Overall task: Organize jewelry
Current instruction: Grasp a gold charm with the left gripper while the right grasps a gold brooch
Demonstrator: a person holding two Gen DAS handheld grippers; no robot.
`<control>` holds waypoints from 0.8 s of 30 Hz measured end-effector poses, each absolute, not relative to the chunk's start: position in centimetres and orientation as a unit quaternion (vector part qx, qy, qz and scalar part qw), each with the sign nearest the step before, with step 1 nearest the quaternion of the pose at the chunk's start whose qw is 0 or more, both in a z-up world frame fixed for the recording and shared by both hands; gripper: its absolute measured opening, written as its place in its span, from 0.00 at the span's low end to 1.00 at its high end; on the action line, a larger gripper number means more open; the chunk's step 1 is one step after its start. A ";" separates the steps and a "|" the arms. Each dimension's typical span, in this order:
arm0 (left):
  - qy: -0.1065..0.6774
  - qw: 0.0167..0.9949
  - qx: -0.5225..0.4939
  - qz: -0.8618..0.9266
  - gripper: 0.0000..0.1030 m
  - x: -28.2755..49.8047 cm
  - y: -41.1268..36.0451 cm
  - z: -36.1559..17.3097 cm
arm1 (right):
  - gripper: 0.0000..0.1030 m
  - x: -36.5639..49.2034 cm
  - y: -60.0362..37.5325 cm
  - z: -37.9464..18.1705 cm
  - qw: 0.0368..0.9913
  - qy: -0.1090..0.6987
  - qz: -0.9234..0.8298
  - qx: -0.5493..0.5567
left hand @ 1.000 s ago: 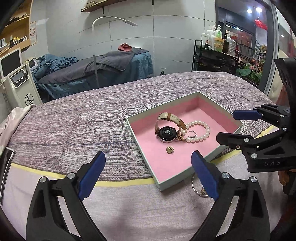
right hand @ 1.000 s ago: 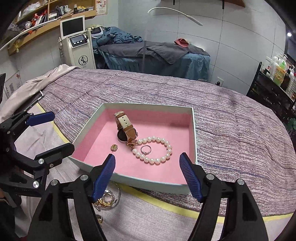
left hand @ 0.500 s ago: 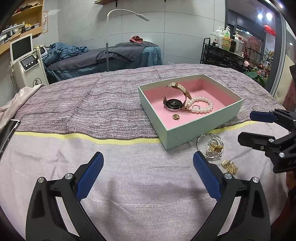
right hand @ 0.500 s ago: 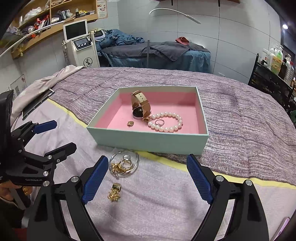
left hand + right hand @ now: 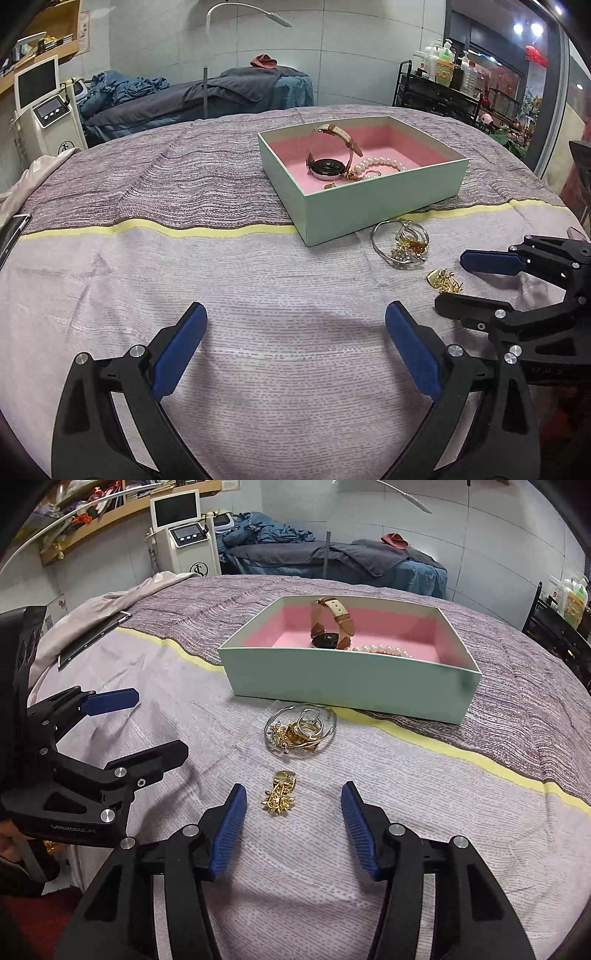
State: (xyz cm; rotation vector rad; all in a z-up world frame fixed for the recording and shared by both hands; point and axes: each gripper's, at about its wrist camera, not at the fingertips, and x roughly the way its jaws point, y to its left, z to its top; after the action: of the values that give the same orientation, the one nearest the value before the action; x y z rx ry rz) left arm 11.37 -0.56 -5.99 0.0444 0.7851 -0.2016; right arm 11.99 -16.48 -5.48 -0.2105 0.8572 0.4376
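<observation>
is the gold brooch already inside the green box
No, the gold brooch lies on the cloth outside the green box, just ahead of the open right gripper.

Two wrist views, low and close over bed; both share green box (image 5: 369, 206) (image 5: 347, 681), opposite sides.

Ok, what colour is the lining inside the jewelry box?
Pink lining, inside a mint-green box; clearest in the left wrist view.

Woven, matt cloth bedspread (image 5: 406, 775); matt, seemingly card box (image 5: 351, 679) with pink foam-like lining; glossy gold-metal brooch (image 5: 279, 794); shiny silver bangle (image 5: 301, 725); lustrous pearls (image 5: 384, 162).
</observation>
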 end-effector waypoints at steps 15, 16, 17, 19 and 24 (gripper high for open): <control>0.384 0.905 0.038 -0.178 0.65 11.0 -4.6 -5.4 | 0.16 11.5 -18.8 -4.9 0.891 0.405 0.190 -0.081; 0.388 0.901 0.038 -0.189 0.58 11.1 -5.2 -5.5 | 0.16 11.5 -19.2 -4.8 0.892 0.405 0.184 -0.078; 0.392 0.897 0.038 -0.201 0.52 11.3 -5.8 -5.6 | 0.16 11.6 -19.5 -4.7 0.894 0.404 0.179 -0.076; 0.398 0.890 0.037 -0.218 0.46 11.5 -6.9 -5.8 | 0.16 11.7 -20.5 -4.5 0.897 0.403 0.168 -0.069; 0.411 0.881 0.041 -0.230 0.33 12.4 -8.9 -6.4 | 0.16 11.9 -22.4 -4.1 0.903 0.401 0.147 -0.054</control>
State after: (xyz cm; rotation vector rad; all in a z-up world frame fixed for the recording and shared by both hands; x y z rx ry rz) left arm 12.41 -8.87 -6.39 0.0850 0.8561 -0.4793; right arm 11.89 -22.36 -4.12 -0.1107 0.8285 0.3046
